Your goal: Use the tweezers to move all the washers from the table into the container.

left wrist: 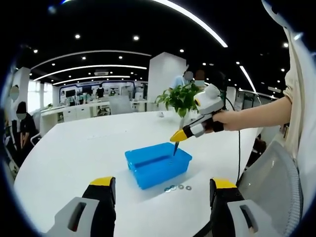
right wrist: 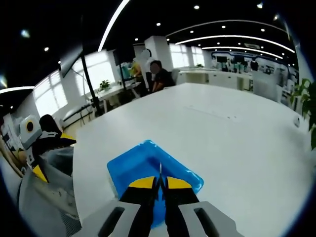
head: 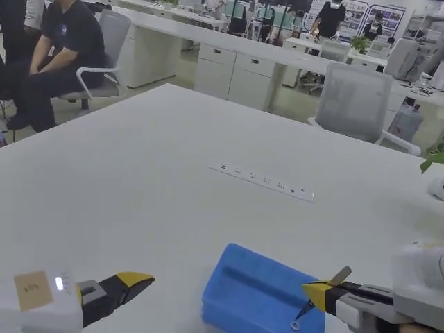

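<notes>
While over container (head: 250, 291), right tongs (right wrist: 159, 183) tight on tweezers (left wrist: 175, 147), tips down; left tongs (left wrist: 163, 181) apart, horiz.

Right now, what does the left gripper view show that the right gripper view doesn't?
Left gripper view: several washers lying on the table by the near side of the blue container, and the right tool seen from the side, holding the tweezers point-down over it. Right gripper view: the tweezers seen along their length between shut jaws, and seated people at a far desk. Both: the container and the white table.
</notes>
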The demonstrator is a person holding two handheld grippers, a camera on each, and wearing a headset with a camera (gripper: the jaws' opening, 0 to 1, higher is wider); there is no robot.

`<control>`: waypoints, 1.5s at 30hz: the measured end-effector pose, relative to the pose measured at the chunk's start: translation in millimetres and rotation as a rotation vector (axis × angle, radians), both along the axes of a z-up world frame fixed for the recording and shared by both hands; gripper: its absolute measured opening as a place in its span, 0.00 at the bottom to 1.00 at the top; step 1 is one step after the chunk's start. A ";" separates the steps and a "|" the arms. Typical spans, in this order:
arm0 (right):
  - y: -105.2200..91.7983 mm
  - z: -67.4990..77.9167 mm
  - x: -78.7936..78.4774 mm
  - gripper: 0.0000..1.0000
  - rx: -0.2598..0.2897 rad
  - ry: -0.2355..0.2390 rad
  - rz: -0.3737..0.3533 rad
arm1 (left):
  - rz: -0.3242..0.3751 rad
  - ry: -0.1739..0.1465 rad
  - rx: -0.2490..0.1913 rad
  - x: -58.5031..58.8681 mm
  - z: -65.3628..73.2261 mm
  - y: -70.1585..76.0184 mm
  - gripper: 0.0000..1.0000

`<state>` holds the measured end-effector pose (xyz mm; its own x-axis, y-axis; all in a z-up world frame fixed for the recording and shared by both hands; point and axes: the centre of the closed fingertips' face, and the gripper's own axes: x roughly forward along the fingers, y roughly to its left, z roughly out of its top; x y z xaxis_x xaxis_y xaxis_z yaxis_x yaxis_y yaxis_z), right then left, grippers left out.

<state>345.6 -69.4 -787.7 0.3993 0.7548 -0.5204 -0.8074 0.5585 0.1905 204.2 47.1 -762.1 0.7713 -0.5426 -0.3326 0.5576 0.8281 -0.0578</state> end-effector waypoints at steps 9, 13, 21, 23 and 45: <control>9.8 31.8 -25.6 0.03 0.091 -0.024 0.026 | -0.002 0.003 0.000 0.2 -0.7 0.0 0.79; 14.5 34.3 -38.4 0.03 0.109 -0.014 0.041 | -0.004 0.003 0.003 0.0 -1.0 -0.3 0.79; 19.3 26.9 -56.7 0.03 0.122 0.021 0.068 | -0.008 0.006 0.003 -0.4 -1.2 -0.7 0.78; 19.9 22.6 -60.5 0.03 0.124 0.035 0.070 | -0.009 0.008 0.004 -0.7 -1.6 -1.0 0.78; 24.6 -35.1 -95.1 0.03 0.059 0.159 0.109 | -0.020 0.012 0.018 -1.9 -3.6 -2.6 0.77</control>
